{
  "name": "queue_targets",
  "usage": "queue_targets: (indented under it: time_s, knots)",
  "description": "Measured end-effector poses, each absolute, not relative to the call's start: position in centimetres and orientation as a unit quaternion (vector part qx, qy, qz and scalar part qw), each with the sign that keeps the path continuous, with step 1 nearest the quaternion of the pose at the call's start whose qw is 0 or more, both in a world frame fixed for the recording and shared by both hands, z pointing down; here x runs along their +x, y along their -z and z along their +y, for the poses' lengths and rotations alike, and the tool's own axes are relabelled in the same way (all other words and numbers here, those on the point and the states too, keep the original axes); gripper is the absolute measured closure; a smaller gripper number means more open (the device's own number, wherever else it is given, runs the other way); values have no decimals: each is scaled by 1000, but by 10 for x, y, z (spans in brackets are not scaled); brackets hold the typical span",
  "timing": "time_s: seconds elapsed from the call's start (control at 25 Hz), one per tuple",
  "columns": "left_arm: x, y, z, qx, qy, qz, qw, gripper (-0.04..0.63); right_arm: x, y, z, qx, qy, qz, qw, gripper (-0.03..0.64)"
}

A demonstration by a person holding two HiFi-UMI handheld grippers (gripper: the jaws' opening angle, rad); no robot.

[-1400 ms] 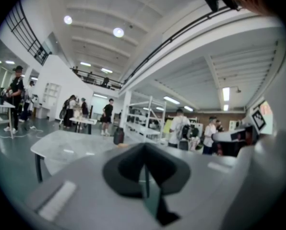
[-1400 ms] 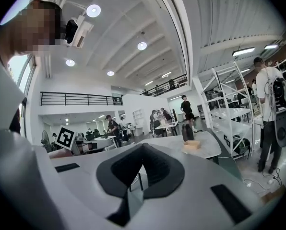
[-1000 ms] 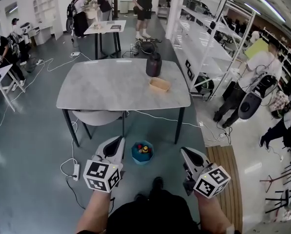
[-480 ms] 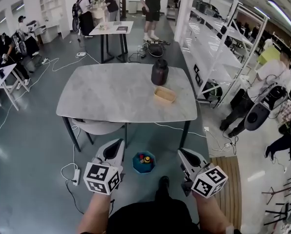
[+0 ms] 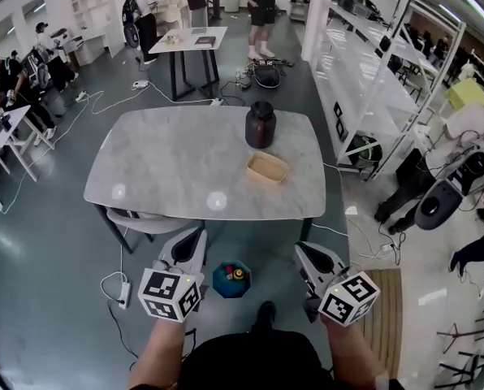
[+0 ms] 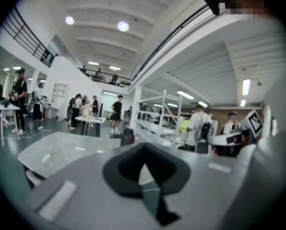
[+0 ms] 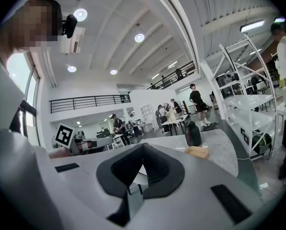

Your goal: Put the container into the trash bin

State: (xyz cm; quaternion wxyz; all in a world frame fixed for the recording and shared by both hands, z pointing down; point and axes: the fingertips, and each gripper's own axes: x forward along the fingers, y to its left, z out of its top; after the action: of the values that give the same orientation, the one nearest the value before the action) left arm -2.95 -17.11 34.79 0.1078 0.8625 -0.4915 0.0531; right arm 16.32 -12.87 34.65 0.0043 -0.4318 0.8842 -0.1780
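Note:
The container [image 5: 268, 167], a shallow tan tray, lies on the grey table [image 5: 161, 161] toward its right side, in front of a dark jar [image 5: 260, 125]. A small blue trash bin [image 5: 231, 279] with several items inside stands on the floor in front of the table, between my two grippers. My left gripper [image 5: 197, 236] and right gripper [image 5: 300, 252] are held low in front of the table's near edge, both shut and empty. The right gripper view shows the container [image 7: 196, 152] and the jar [image 7: 192, 134] beyond the shut right gripper [image 7: 143, 147]. In the left gripper view, the jar [image 6: 127, 137] shows beyond the left gripper [image 6: 144, 148].
A grey chair [image 5: 149, 220] is tucked under the table's left side. Cables and a power strip [image 5: 125, 292] lie on the floor at left. White shelving [image 5: 372, 63] runs along the right, with people beside it. A wooden board [image 5: 386, 315] lies at right.
The whole view has moved toward the table, which now looms nearer. Both grippers came forward with it, and the blue bin now sits between them.

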Motion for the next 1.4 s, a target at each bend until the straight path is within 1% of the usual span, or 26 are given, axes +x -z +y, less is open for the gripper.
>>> queue_targets:
  time_s: [0.24,0.48,0.72,0.96,1.12,1.4]
  knots:
    - [6,-351,-195,859,-67,-496,111,591,194,-365,-158,-414,184,891,-4,623]
    - [10,-356,-214,857,-78,-496,119,591,186,-371,-181,-402,195,895,-15,617]
    - [-8,-350,-237,863,-59,-487,119,591,158,-371,-204,-396,194,897,-40,584]
    - [-23,-361,-261,866,-48,-482,126,591,125,-384,-223,-374,193,903,-82,526]
    - [-22,-374,-275,865,-51,-479,137,591,121,-402,-245,-358,195,905,-121,479]
    - [-19,-401,-315,850,-71,-496,162,591,129,-440,-303,-335,203,905,-165,471]
